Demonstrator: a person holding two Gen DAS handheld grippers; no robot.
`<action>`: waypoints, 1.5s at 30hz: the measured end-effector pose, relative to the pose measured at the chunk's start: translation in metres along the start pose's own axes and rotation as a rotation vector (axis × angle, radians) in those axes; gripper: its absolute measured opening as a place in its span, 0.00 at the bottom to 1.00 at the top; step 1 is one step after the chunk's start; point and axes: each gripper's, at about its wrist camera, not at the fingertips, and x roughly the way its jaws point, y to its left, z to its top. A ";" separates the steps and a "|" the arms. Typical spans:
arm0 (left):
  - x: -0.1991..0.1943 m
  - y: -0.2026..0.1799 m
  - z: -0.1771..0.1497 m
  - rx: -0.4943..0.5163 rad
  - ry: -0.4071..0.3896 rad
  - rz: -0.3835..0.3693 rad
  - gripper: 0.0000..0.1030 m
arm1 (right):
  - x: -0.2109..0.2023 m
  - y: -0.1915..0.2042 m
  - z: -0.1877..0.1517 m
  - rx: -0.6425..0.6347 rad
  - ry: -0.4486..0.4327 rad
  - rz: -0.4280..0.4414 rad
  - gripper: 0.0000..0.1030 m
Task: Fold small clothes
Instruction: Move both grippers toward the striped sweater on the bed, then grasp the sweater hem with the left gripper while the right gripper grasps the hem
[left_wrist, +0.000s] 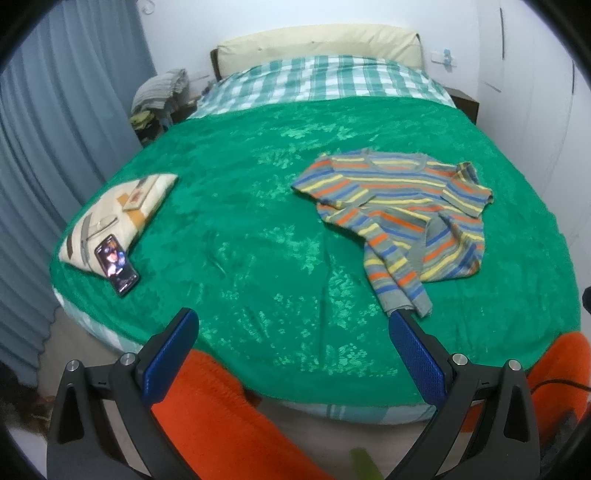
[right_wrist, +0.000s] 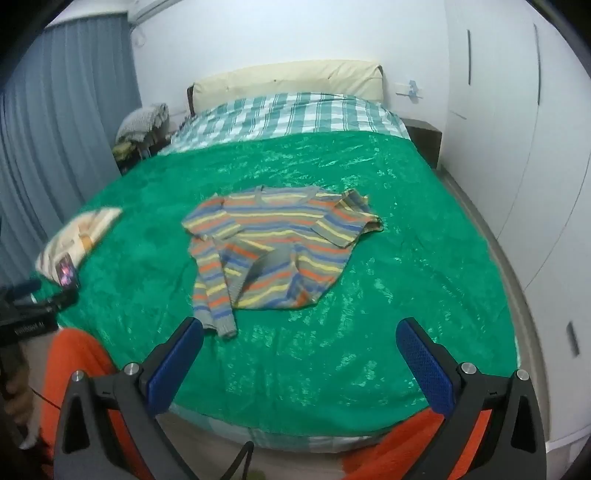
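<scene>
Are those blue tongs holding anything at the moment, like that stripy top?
No. Both the left tongs and the right tongs stand wide open and empty above the green blanket. The striped top lies untouched.

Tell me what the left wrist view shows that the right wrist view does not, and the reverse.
Only the left wrist view: small items lying on the cushion above the phone, and the left tool, open.

Only the right wrist view: the white wardrobe doors, a black device at the left edge, and the right tool, open.

Both: the striped sweater, rumpled and unfolded on the green blanket, untouched by either tool.
</scene>
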 end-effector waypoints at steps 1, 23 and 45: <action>0.000 0.000 0.000 -0.001 0.002 0.002 1.00 | 0.001 0.001 -0.001 -0.005 0.006 -0.004 1.00; 0.011 -0.009 -0.007 0.025 0.042 -0.029 1.00 | 0.012 0.004 -0.009 -0.020 0.068 -0.003 1.00; 0.148 -0.121 -0.019 0.114 0.300 -0.473 0.97 | 0.041 -0.042 -0.030 0.071 0.118 -0.083 1.00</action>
